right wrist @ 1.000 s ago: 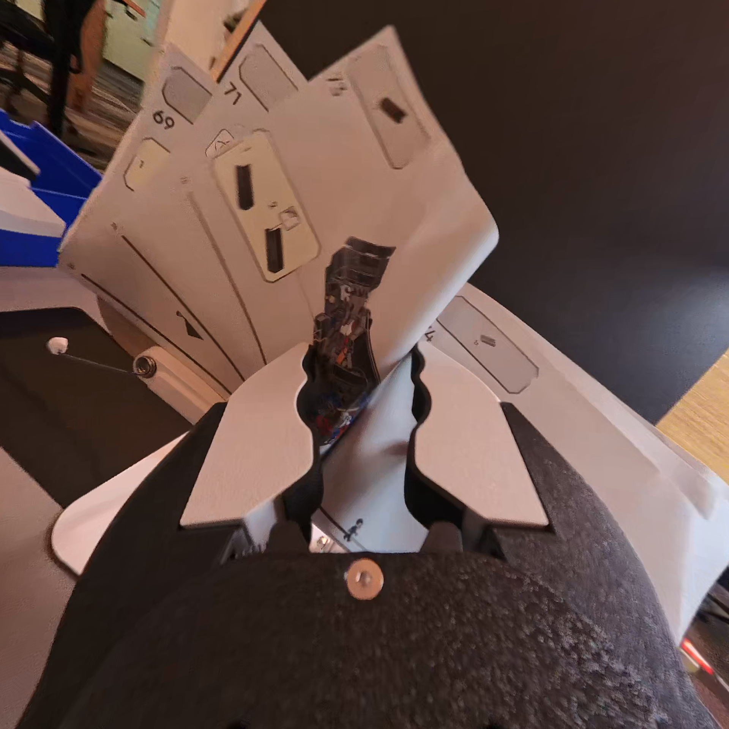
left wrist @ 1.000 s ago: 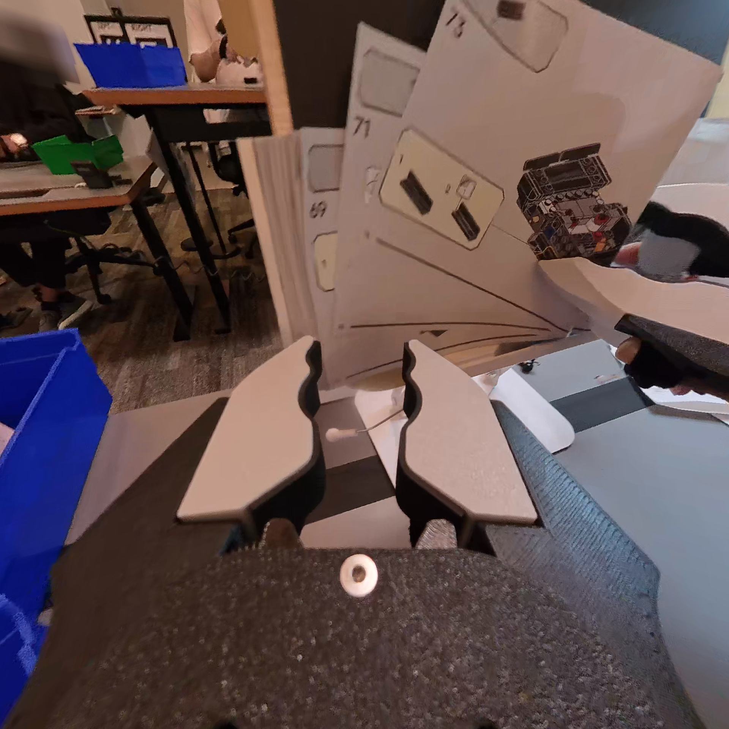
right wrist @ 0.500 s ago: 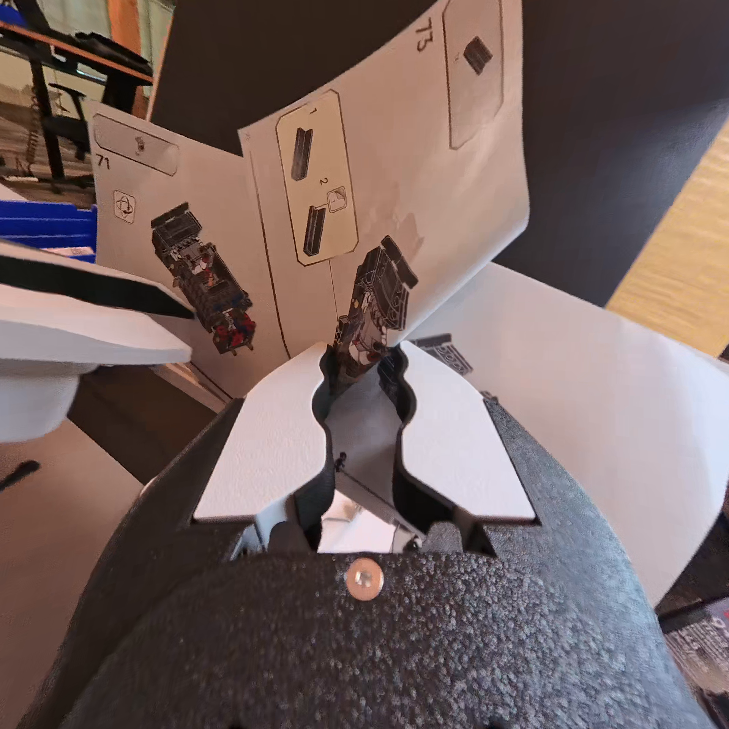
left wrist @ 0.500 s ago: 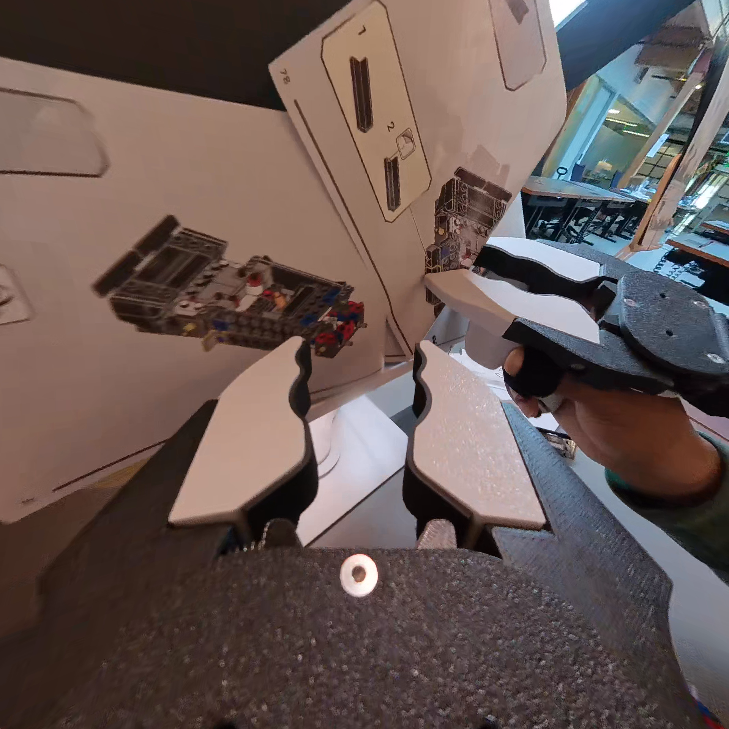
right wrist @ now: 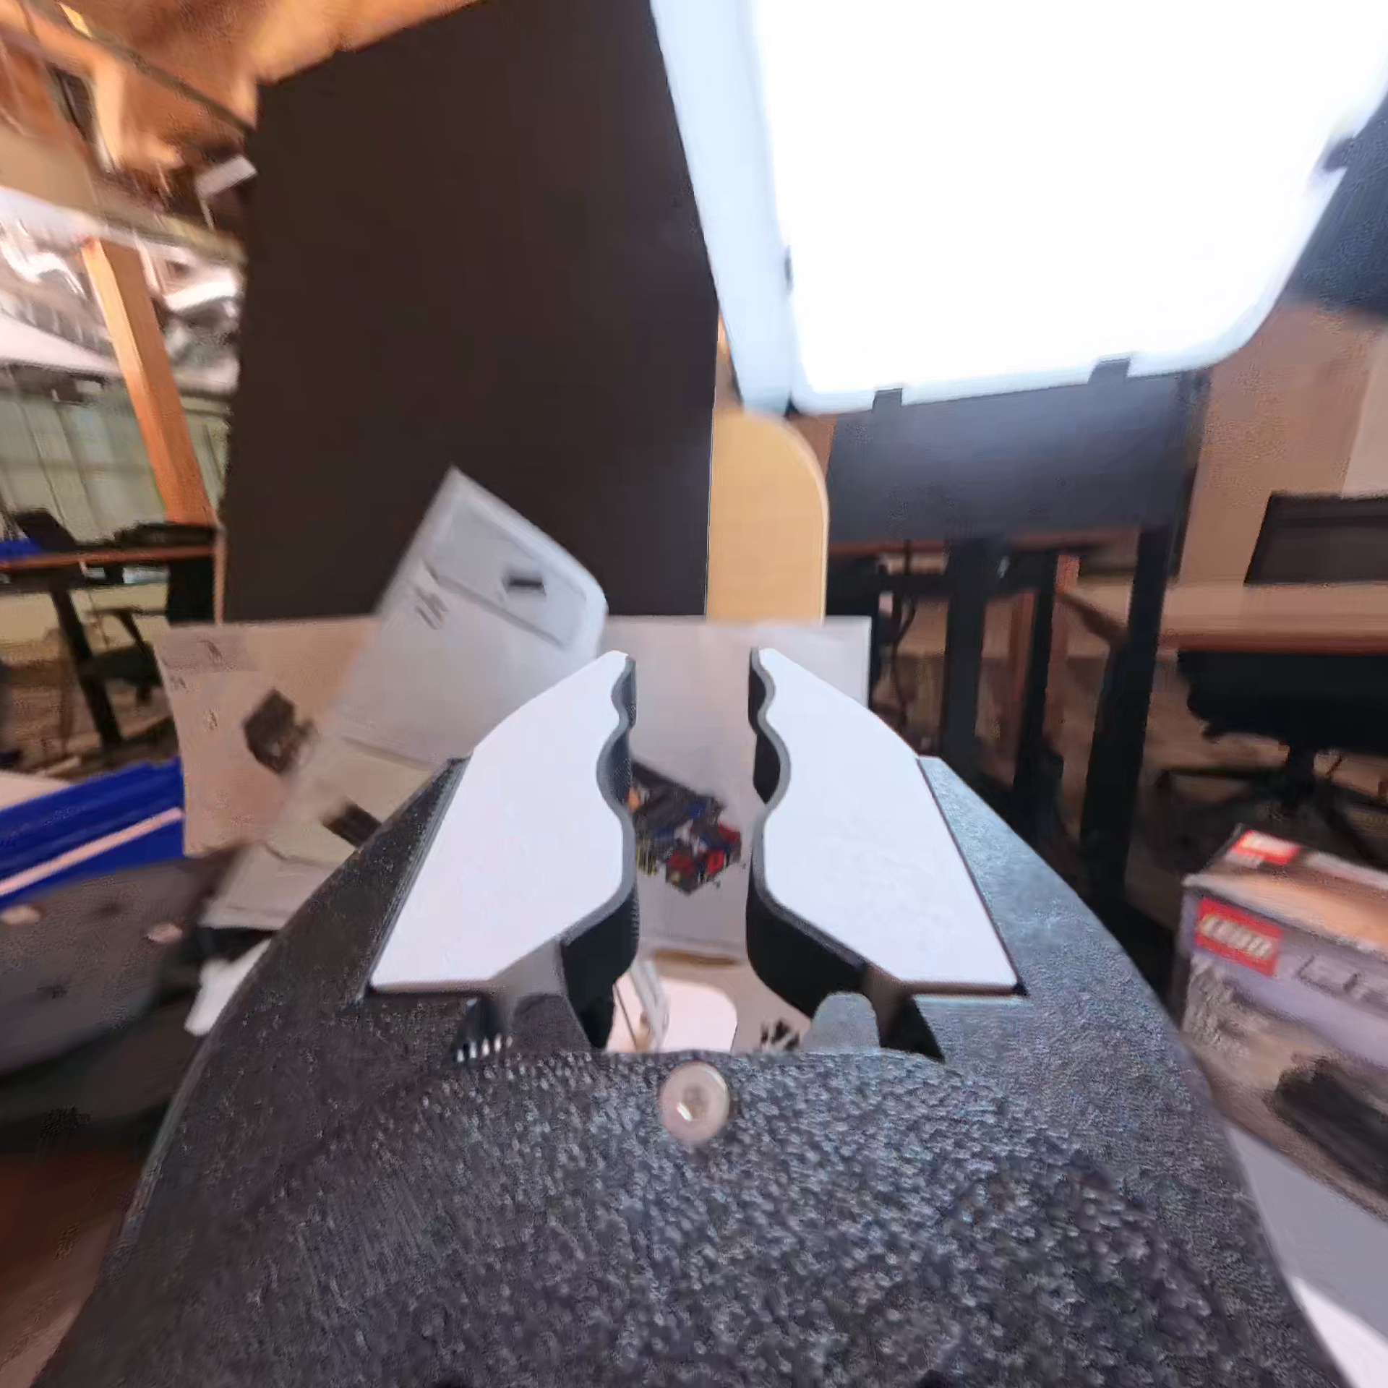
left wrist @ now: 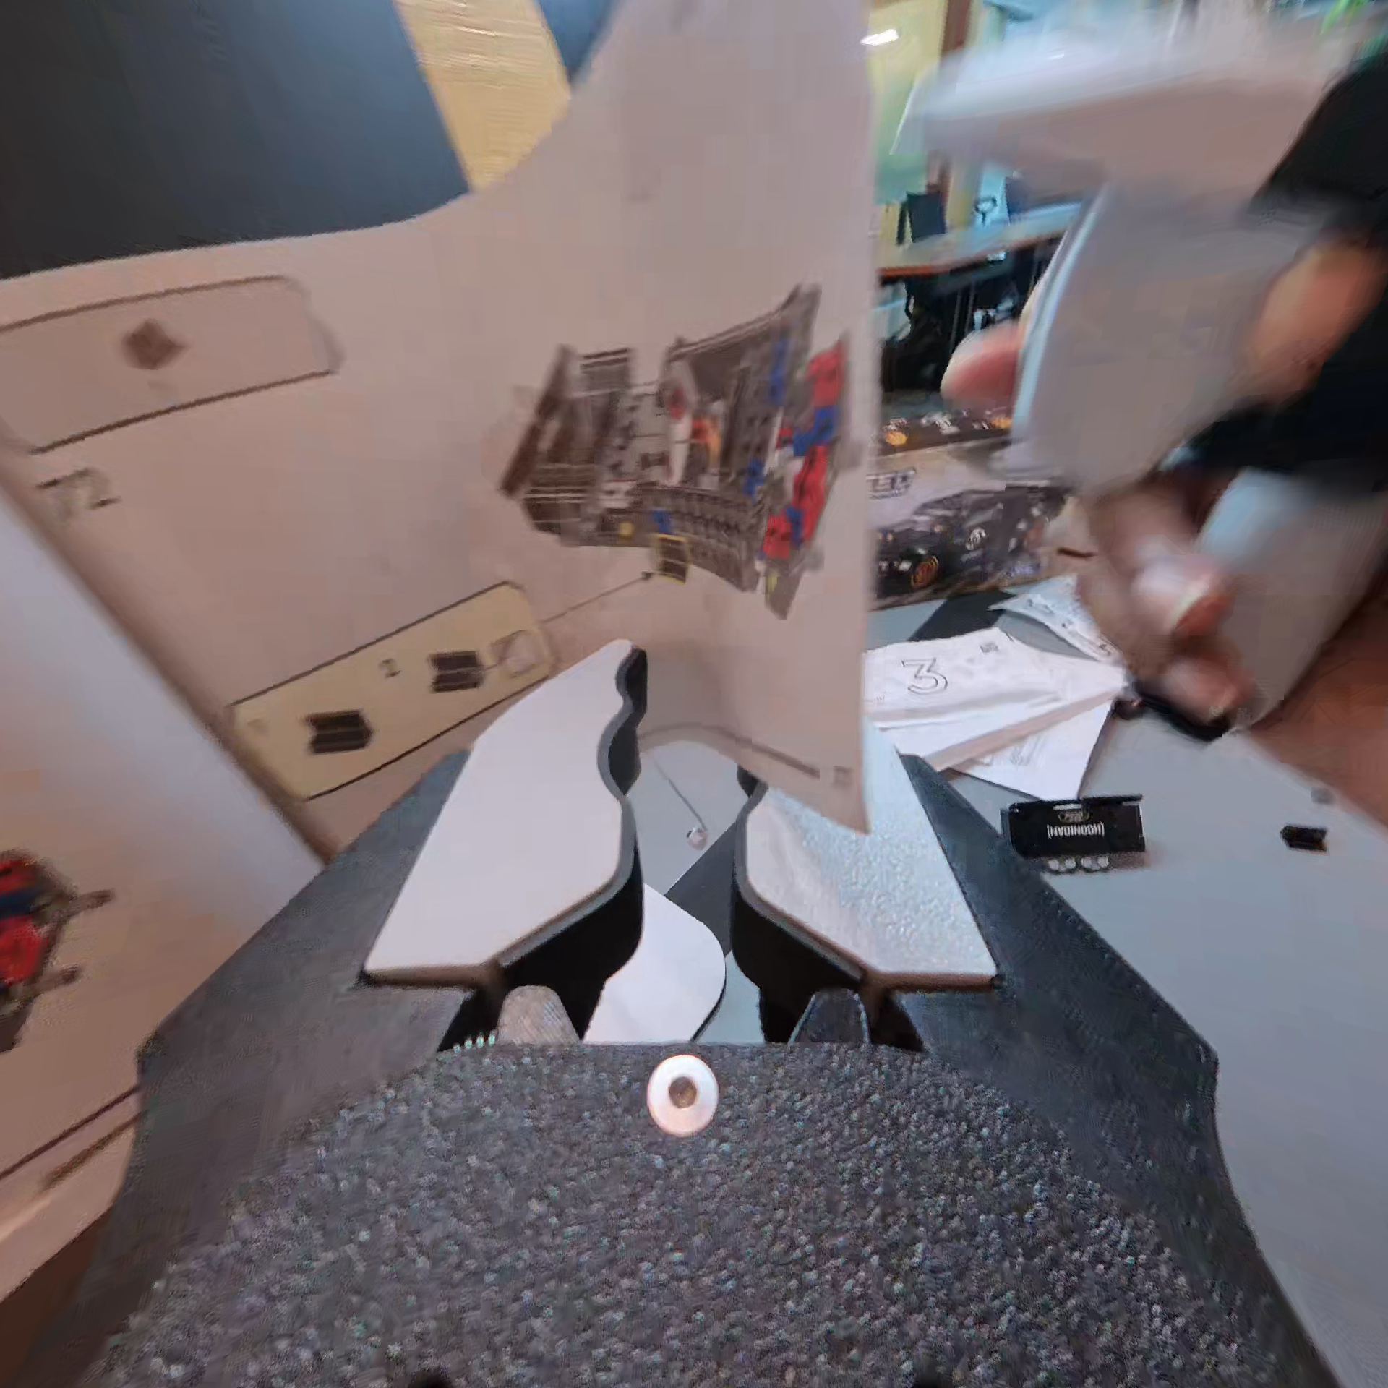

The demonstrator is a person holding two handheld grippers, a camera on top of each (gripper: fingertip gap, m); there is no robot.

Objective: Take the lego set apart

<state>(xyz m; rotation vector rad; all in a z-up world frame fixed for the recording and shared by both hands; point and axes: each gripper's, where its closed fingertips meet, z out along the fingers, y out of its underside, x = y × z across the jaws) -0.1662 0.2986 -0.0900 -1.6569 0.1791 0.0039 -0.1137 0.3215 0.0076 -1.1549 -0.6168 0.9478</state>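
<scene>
Pages of the instruction booklet fill the left of the left wrist view, standing up and fanned, likely so a build step can be read before anything is pulled apart. Next comes a loose page with a printed picture of the model, hanging over the left hand-held gripper; its lower corner lies across the right fingertip, but the jaws stand apart and clamp nothing. Farther right, paper sheets and a small black lego piece lie on the grey bench, with the lego box standing behind them. At the far right a hand carries the other tool, blurred by motion.

In the right wrist view, a blue bin sits at the left, then the booklet's raised pages, seen beyond the right hand-held gripper, which is released and empty. The box stands at the right edge. The assembled lego set itself is not visible in either view; only that loose piece shows, so I judge disassembly proper has hardly begun.
</scene>
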